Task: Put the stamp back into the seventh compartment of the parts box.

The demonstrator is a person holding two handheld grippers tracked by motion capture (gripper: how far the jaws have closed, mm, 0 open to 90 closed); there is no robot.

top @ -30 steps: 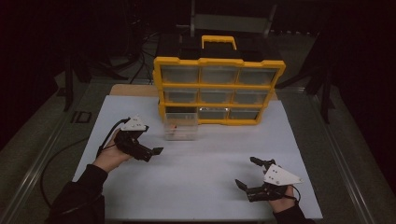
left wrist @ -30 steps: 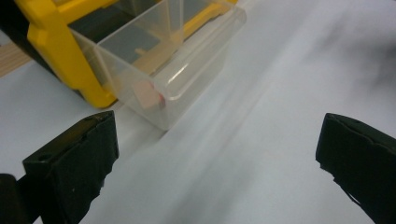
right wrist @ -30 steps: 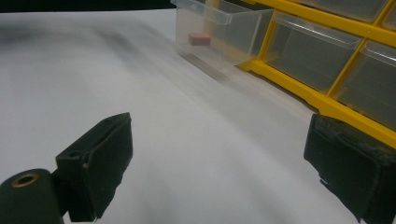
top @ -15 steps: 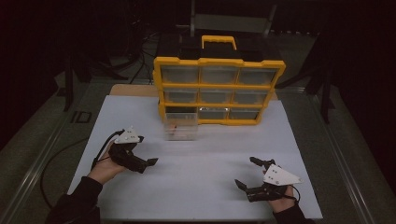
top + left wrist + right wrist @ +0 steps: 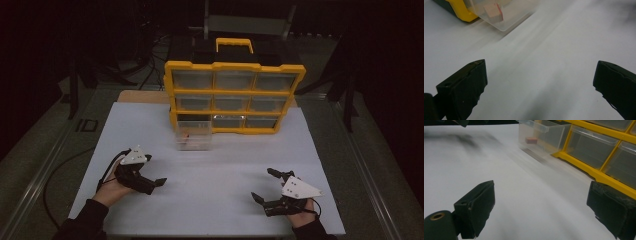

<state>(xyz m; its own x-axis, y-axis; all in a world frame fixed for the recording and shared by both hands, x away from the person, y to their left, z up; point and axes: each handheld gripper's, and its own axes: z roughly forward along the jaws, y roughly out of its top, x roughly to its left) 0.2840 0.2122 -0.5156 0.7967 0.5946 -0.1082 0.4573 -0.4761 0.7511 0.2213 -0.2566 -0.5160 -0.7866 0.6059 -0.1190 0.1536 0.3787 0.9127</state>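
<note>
I judge the red block (image 5: 531, 140) already dropped in the pulled-out drawer (image 5: 194, 135), both hand-held grippers, left (image 5: 150, 183) and right (image 5: 264, 185), released over the tabletop (image 5: 215, 185); next, push the drawer shut.

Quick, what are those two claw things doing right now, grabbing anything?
Left gripper: open, holding nothing, above the white table.
Right gripper: open, holding nothing, low over the same table.

Bare white table (image 5: 220, 180) lies open between both grippers; the pulled-out drawer (image 5: 193, 136) and yellow cabinet (image 5: 233, 95) block the far side.
</note>
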